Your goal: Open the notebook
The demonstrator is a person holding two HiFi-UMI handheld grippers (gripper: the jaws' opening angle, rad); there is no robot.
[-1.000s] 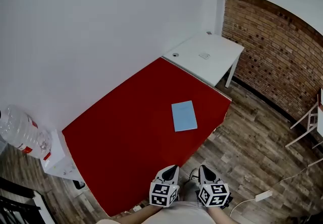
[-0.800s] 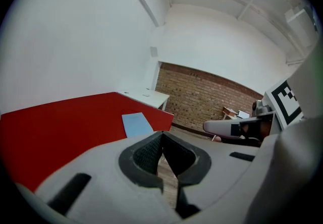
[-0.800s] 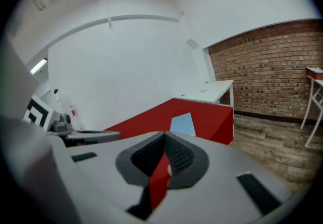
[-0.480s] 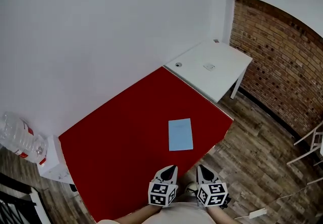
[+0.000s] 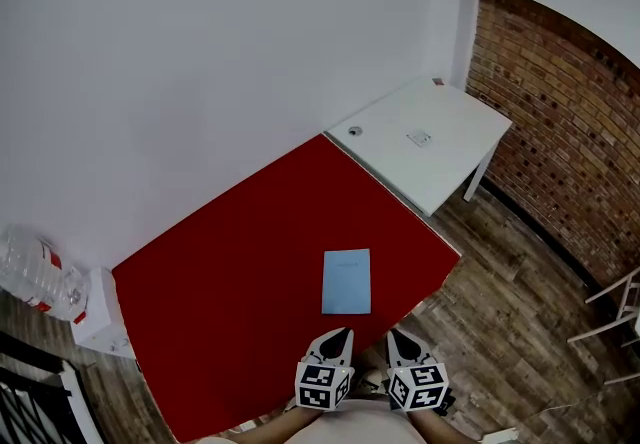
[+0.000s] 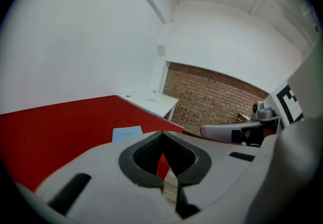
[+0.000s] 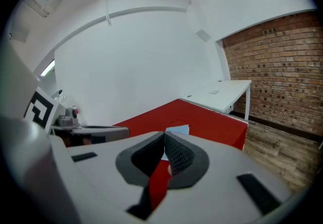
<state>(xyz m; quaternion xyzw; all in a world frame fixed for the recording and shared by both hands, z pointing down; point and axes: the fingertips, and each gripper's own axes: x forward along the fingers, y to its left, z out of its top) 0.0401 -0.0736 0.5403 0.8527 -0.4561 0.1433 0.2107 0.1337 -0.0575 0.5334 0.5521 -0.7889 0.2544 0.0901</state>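
A closed light blue notebook lies flat on the red table, close to its near right edge. Both grippers are held side by side near my body, just short of the table's edge and below the notebook in the head view. My left gripper is shut with nothing in it, and my right gripper is shut and empty too. In the left gripper view the notebook shows just past the touching tips of the left gripper. In the right gripper view the notebook lies beyond the closed right gripper.
A white desk adjoins the red table's far right end, with a brick wall beyond it. A large water bottle rests on a white stand at the left. White chair legs show at the right over the wooden floor.
The head view has shifted, and the notebook now lies closer to the two grippers and more squarely in front of them. Both grippers stay shut, side by side.
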